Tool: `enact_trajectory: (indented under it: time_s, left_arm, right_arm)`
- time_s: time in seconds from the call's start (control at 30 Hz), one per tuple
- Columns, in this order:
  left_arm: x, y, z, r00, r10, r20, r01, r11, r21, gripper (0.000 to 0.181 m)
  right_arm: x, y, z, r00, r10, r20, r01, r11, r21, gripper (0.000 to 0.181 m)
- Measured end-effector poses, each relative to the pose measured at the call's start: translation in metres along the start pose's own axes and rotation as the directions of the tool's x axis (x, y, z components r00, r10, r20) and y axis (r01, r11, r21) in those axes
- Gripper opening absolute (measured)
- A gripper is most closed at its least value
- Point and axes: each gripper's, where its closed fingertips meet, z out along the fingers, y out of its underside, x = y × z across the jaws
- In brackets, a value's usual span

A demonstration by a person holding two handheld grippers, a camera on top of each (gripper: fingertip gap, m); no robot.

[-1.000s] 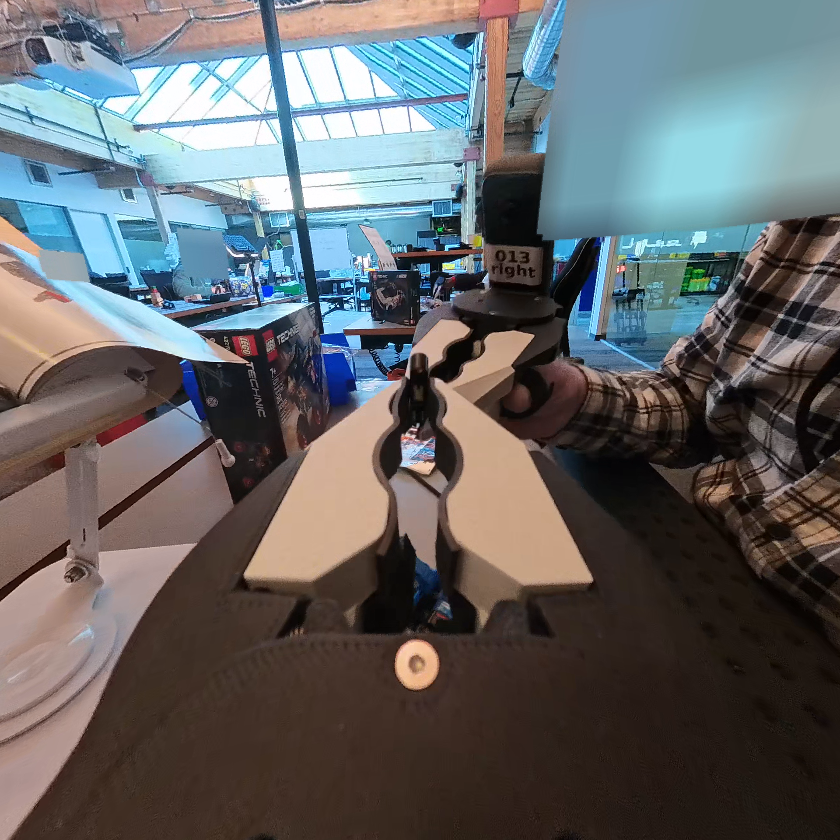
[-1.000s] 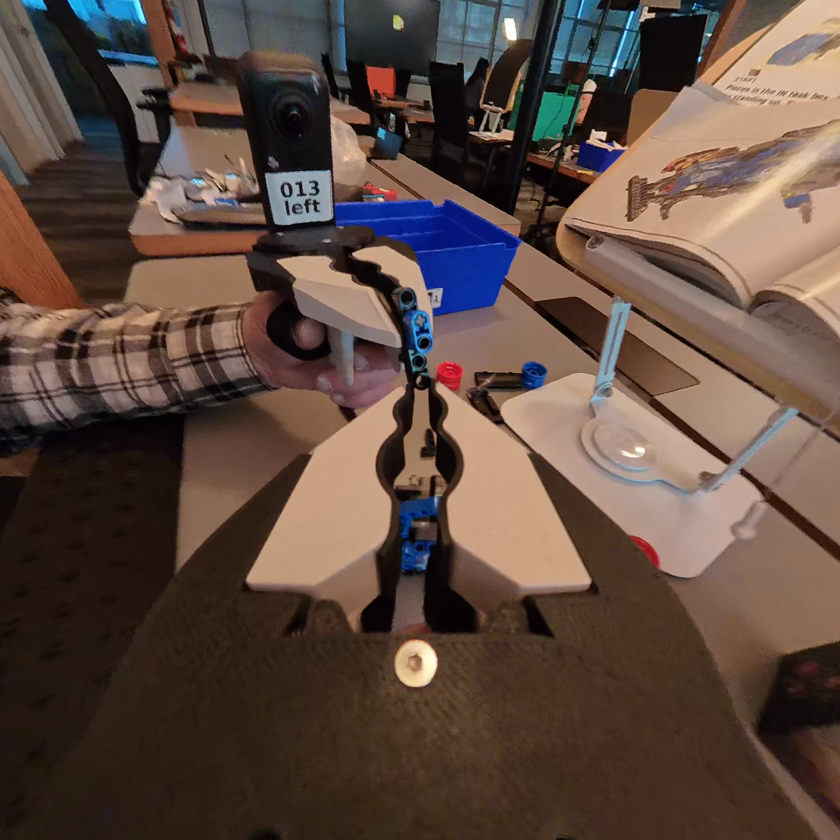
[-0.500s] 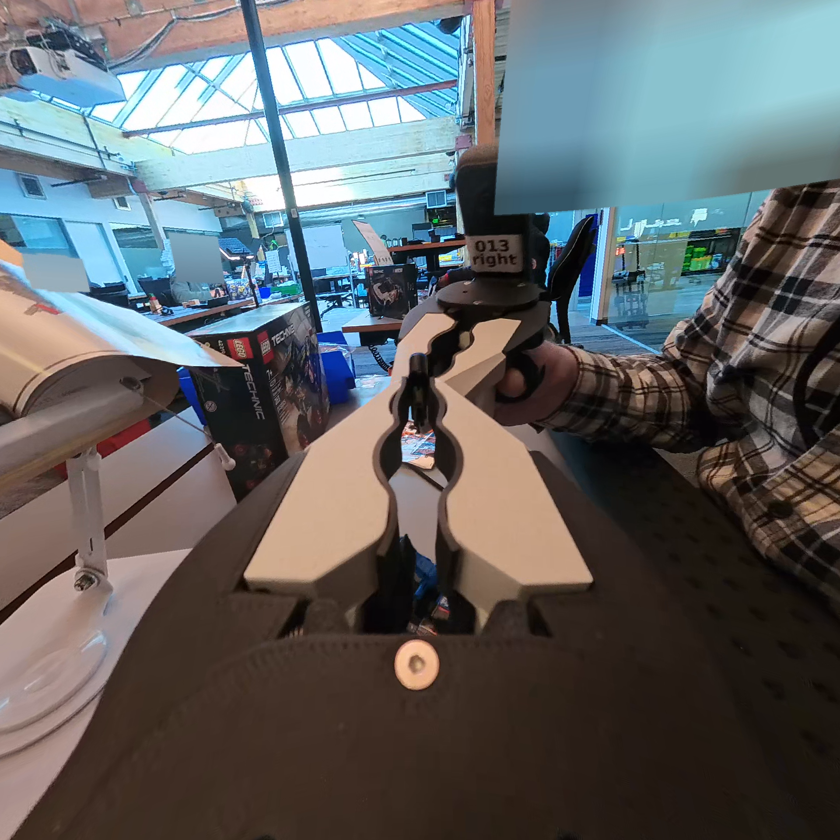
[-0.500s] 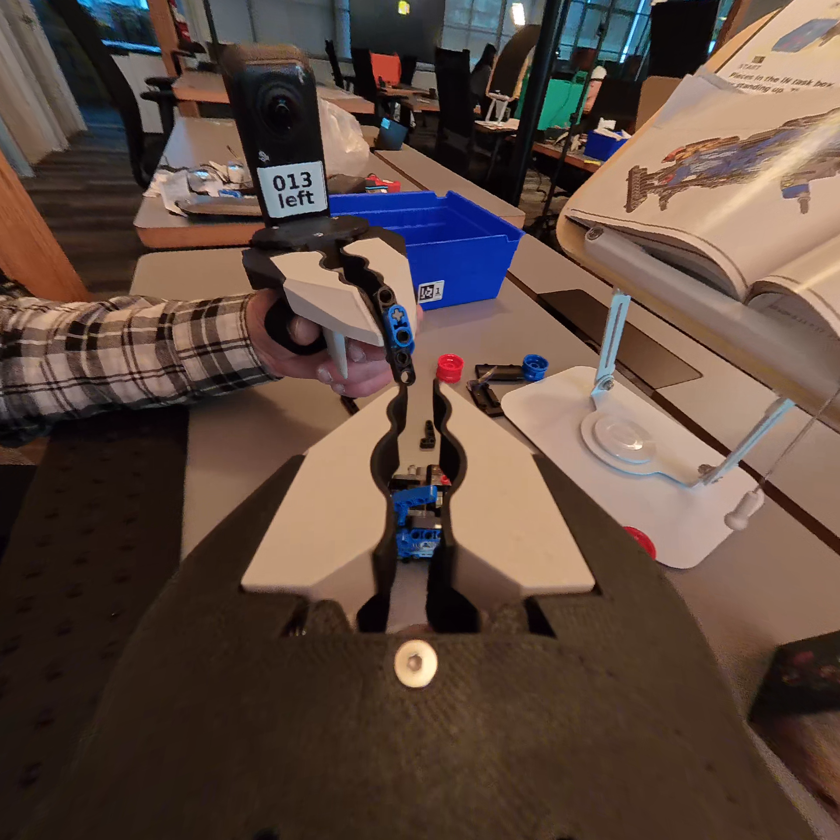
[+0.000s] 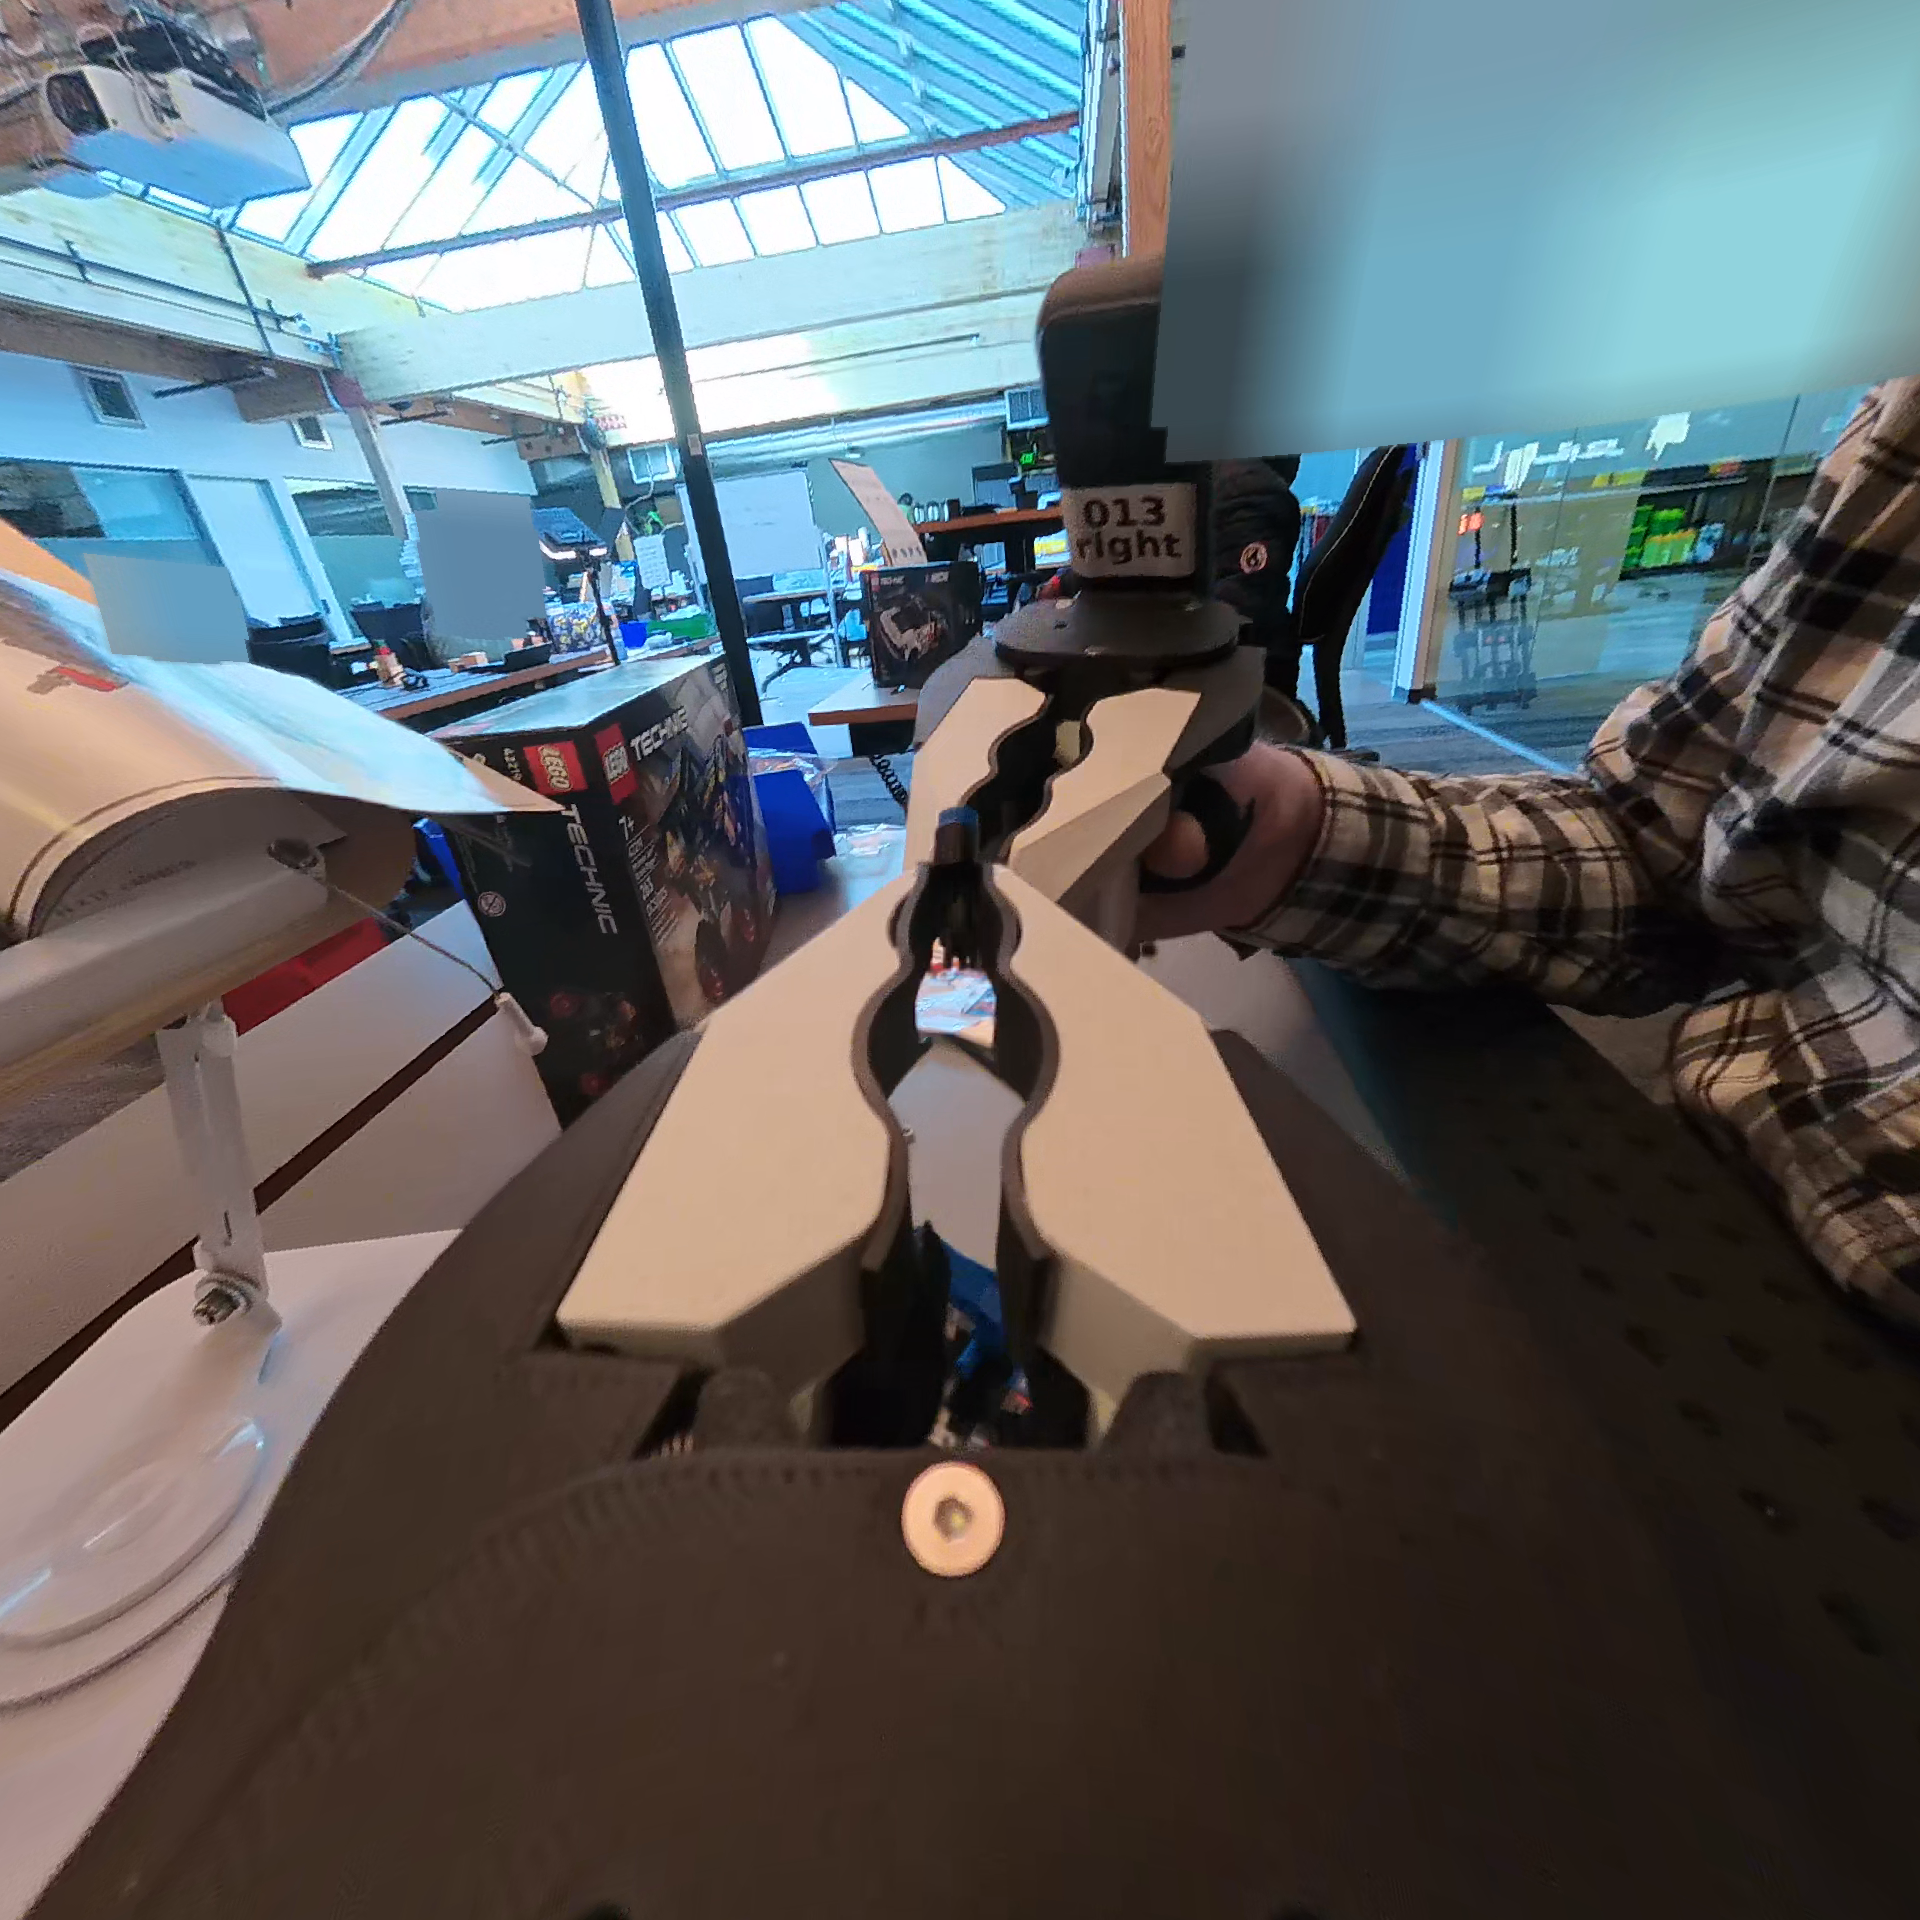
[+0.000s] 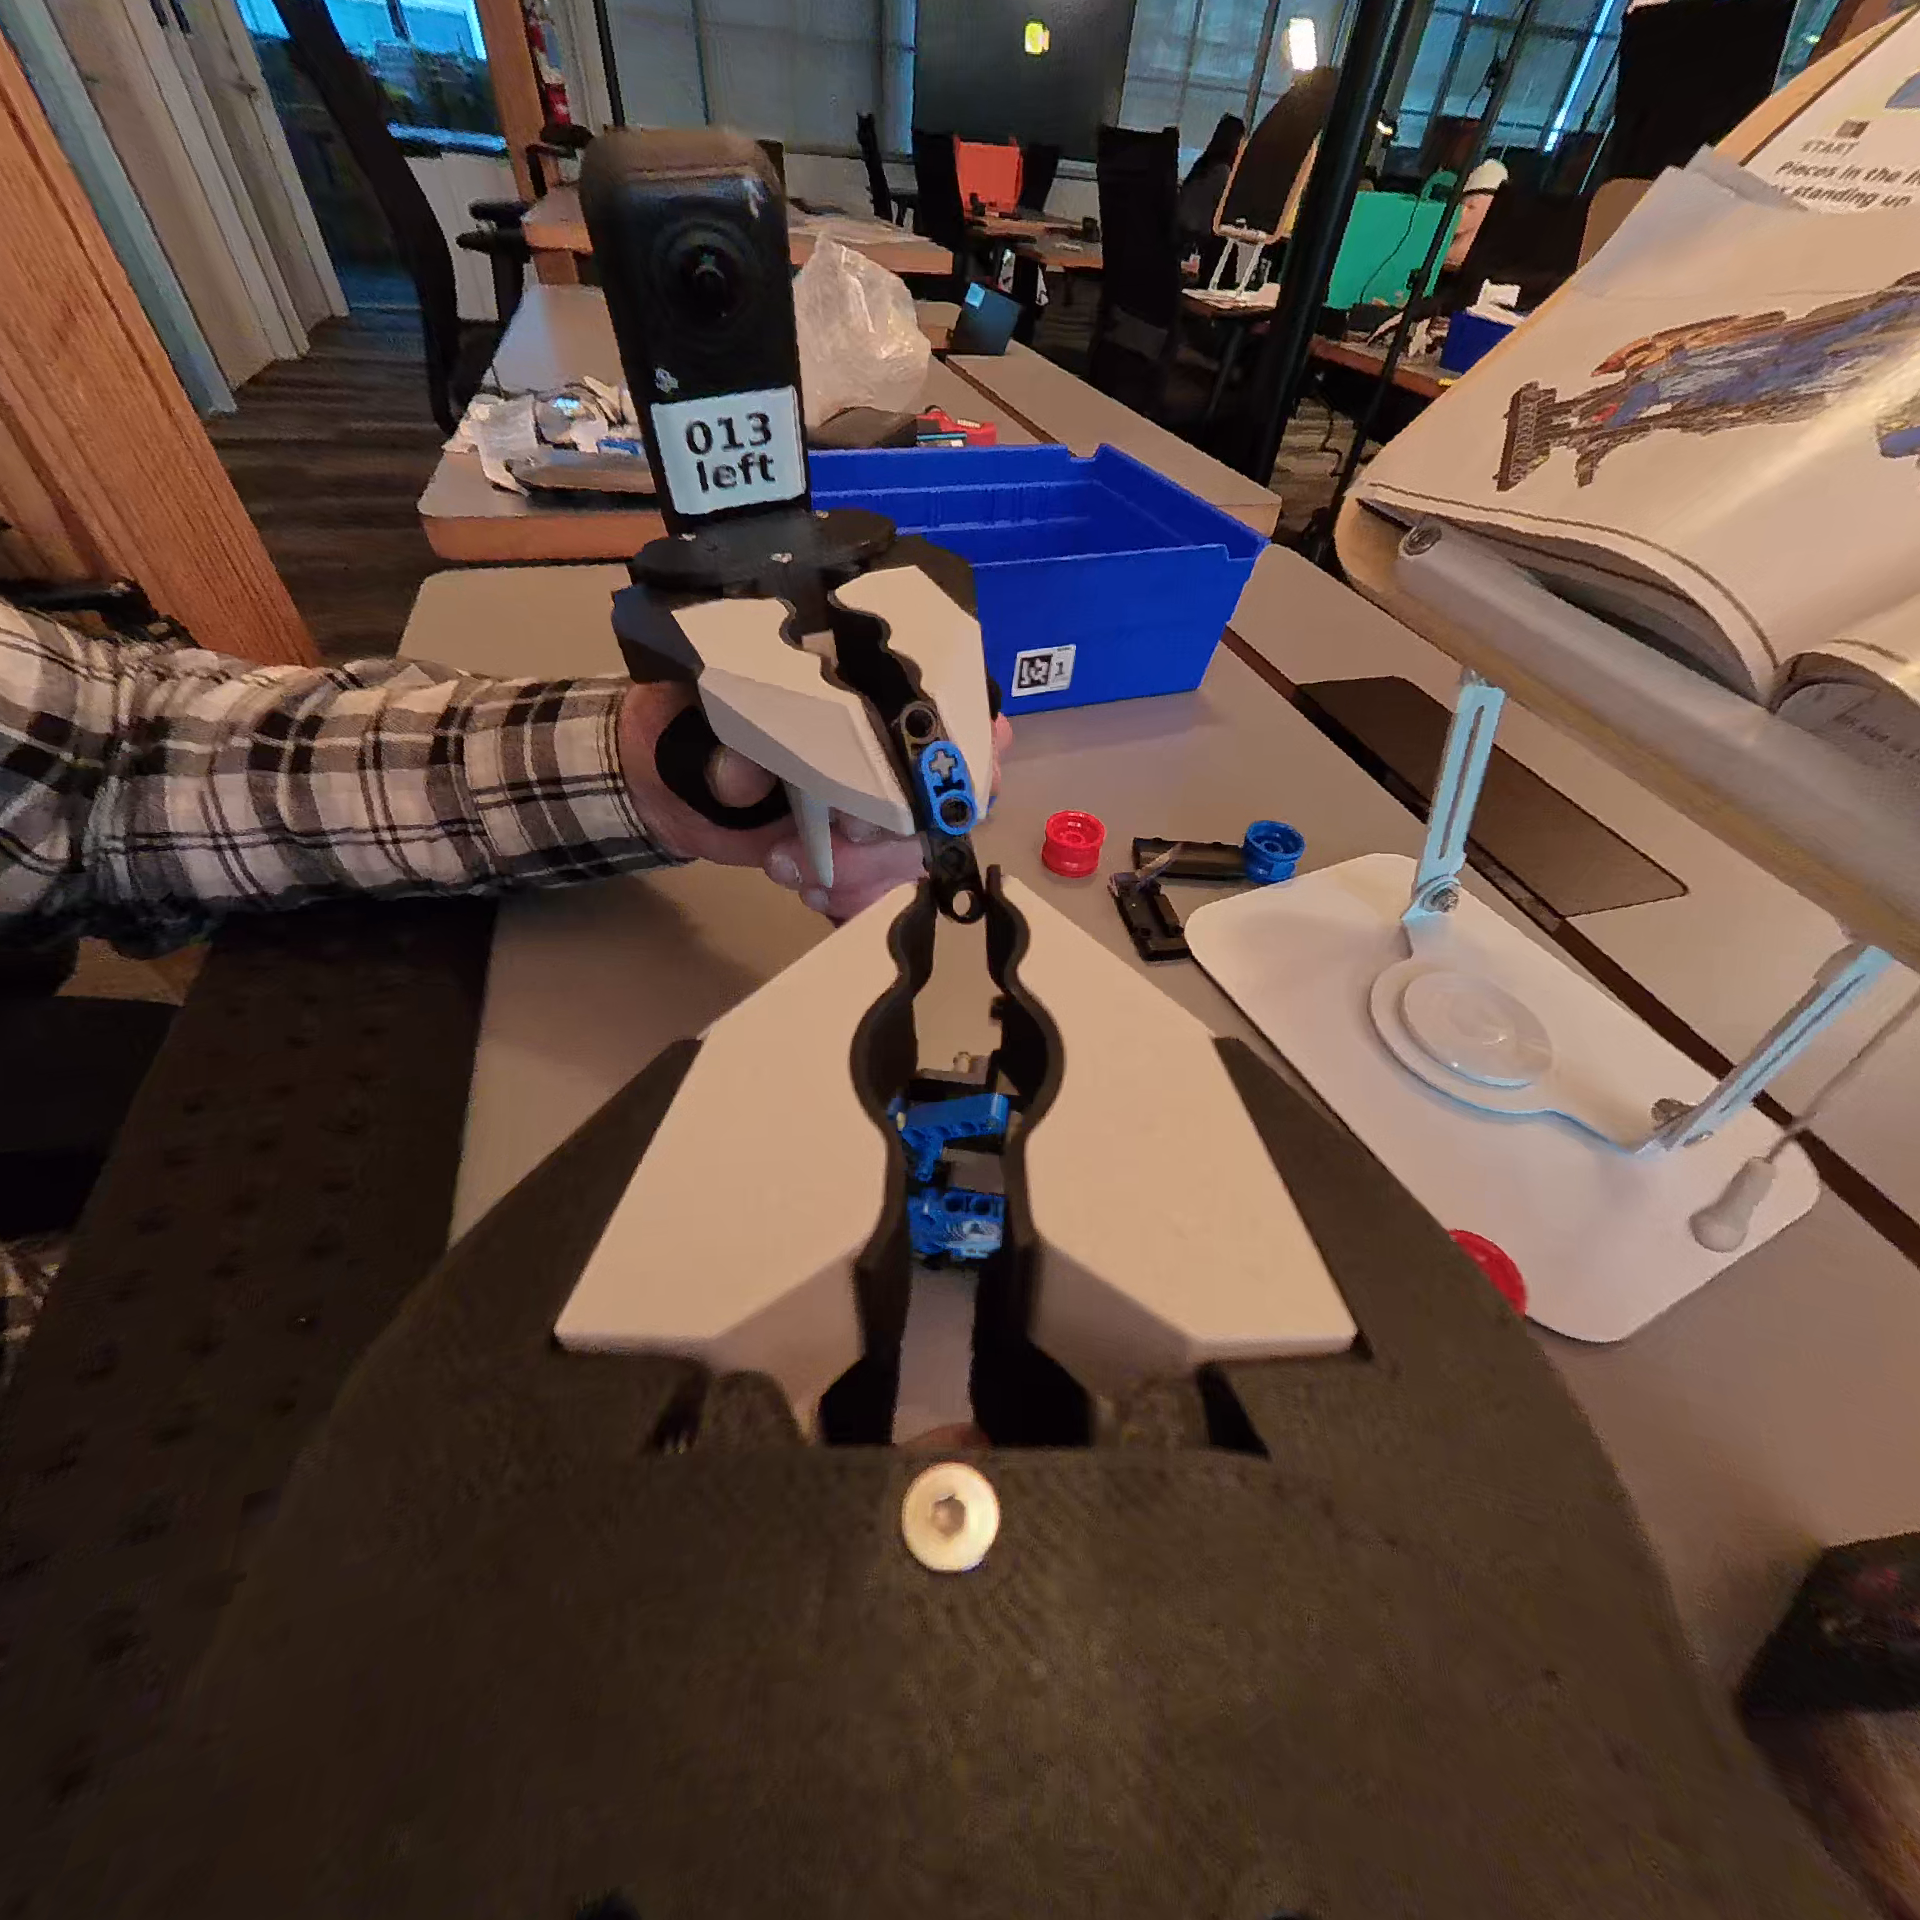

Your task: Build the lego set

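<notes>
Left tool lower over grey table.

grippers: 2 — left gripper, right gripper | red wheel hubs: 2 | blue wheel hub: 1 | blue bin: 1 | set box: 1 | open instruction booklet: 1

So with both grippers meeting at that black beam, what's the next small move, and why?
Probably steady the left gripper and ease the right gripper along the black beam. The left holds the beam, a blue connector on it; the beam's lower end sits at the right gripper's fingertips. Whether they clamp it is unclear.
</notes>
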Motion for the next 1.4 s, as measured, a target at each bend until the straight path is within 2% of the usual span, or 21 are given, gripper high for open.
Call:
enact_trajectory:
  time_s: [0.2, 0.33, 0.6, 0.77, 0.97, 1.1, 1.2, 1.27, 1.4]
  left_arm:
    - [-0.005, 0.011, -0.001, 0.999, 0.04, 0.03, -0.038, 0.997, -0.071, 0.008]
    - [-0.01, 0.019, -0.002, 0.99, 0.125, 0.071, -0.114, 0.983, -0.143, 0.016]
    - [-0.012, 0.029, 0.003, 0.953, 0.285, 0.1, -0.254, 0.936, -0.245, 0.008]
    - [-0.015, 0.033, 0.006, 0.875, 0.47, 0.117, -0.408, 0.845, -0.347, 0.007]
    - [-0.024, 0.033, 0.009, 0.732, 0.667, 0.14, -0.55, 0.699, -0.457, 0.006]
    - [-0.031, 0.027, 0.011, 0.576, 0.805, 0.144, -0.636, 0.552, -0.539, 0.006]
    - [-0.033, 0.024, 0.013, 0.481, 0.867, 0.128, -0.672, 0.459, -0.581, 0.005]
    - [-0.033, 0.026, 0.015, 0.448, 0.888, 0.102, -0.687, 0.416, -0.596, 0.006]
    - [-0.032, 0.026, 0.02, 0.409, 0.909, 0.083, -0.701, 0.372, -0.608, 0.006]
  right_arm:
    - [0.009, 0.012, 0.001, 0.99, -0.119, -0.072, 0.114, 0.99, -0.078, 0.007]
    - [0.019, 0.019, -0.002, 0.964, -0.223, -0.142, 0.202, 0.968, -0.148, 0.006]
    - [0.022, 0.028, 0.001, 0.88, -0.431, -0.199, 0.375, 0.888, -0.267, 0.006]
    - [0.028, 0.028, 0.0, 0.874, -0.432, -0.225, 0.37, 0.889, -0.268, 0.007]
    - [0.028, 0.022, -0.005, 0.909, -0.348, -0.231, 0.305, 0.931, -0.203, 0.012]
    - [0.02, 0.018, -0.005, 0.982, -0.124, -0.143, 0.112, 0.989, -0.095, 0.015]
    - [0.02, 0.018, -0.005, 0.995, 0.042, -0.086, -0.047, 0.998, -0.051, 0.019]
    - [0.019, 0.017, -0.004, 0.991, 0.127, -0.047, -0.128, 0.992, -0.016, 0.019]
    - [0.021, 0.014, -0.006, 0.974, 0.229, -0.007, -0.228, 0.973, 0.032, 0.02]
